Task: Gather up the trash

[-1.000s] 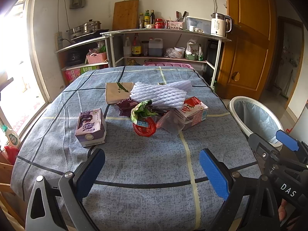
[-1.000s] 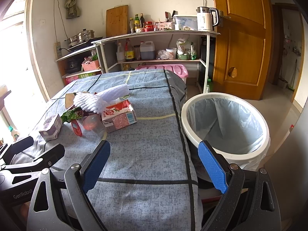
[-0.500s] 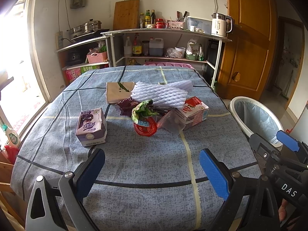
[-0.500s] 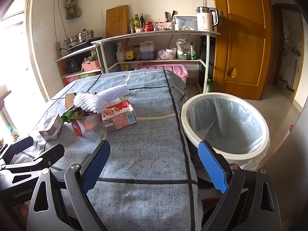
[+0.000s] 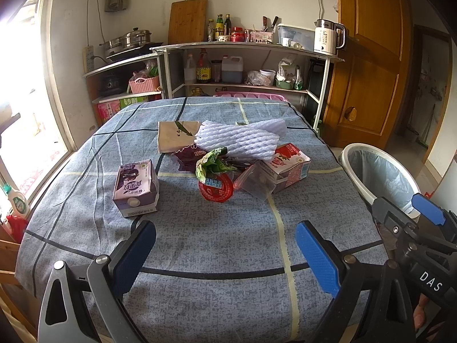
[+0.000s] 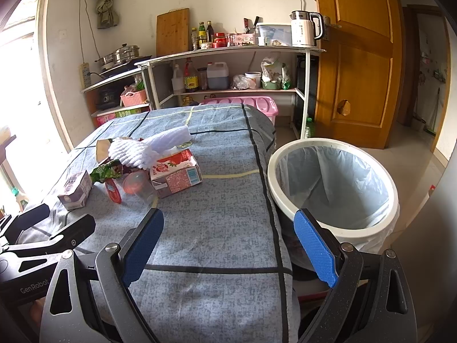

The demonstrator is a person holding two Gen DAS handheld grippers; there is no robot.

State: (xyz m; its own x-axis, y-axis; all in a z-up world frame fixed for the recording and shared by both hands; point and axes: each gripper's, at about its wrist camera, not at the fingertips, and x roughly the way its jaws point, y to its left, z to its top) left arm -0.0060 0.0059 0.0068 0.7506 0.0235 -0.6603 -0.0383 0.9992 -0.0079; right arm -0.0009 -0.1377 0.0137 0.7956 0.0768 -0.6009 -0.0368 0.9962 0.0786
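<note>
Hovering empty over the near table (image 5: pixel 222 257), both the left gripper (image 5: pixel 225 253) and right gripper (image 6: pixel 228 245) have fingers spread wide. No collecting seems begun: the purple carton (image 5: pixel 135 188), red carton (image 6: pixel 175 175) and wrappers lie mid-table, the lined bin (image 6: pixel 332 188) alongside. Next calls for reaching forward to one piece.

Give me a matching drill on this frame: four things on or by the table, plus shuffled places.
Things:
1. purple carton
2. red carton
3. white foam net
4. bin

Places:
A. on the floor off the table's right edge
B. alone, left of the pile
C. right end of the pile
D. on top of the pile, at the back

Pairs: 1-B, 2-C, 3-D, 4-A
</note>
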